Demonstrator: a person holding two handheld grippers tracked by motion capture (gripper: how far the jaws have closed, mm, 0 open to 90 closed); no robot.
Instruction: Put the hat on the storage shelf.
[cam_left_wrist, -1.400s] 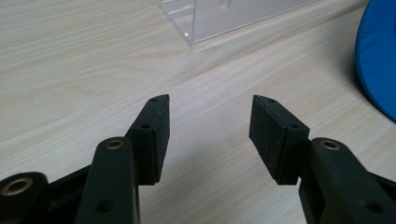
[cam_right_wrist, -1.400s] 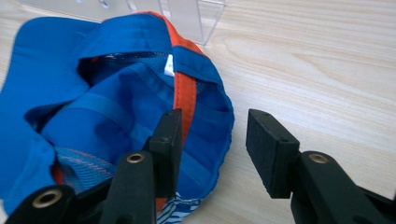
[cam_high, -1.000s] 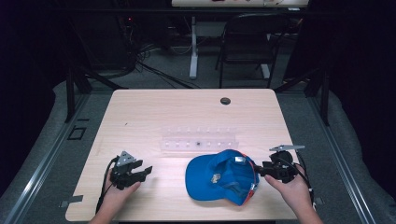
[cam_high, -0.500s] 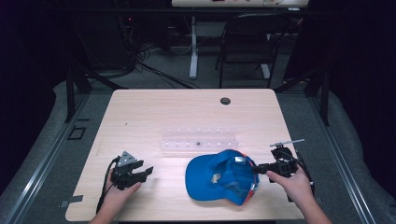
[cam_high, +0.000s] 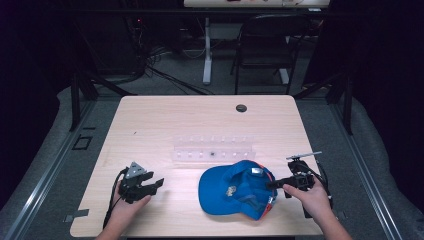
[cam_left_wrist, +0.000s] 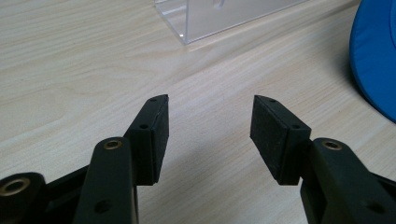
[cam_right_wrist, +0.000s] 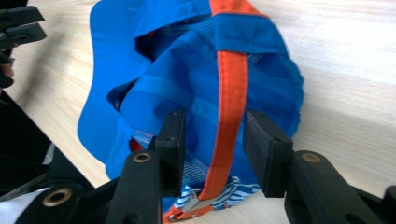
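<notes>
Lying upside down at lower centre of high view: blue cap on table, below clear rack. Right gripper jaws apart, straddling orange strap, not clamped. Left gripper, lower left, spread wide over bare wood.

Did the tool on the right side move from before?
Yes. The right tool slid left, away from the table's right edge, up to the blue cap.
</notes>
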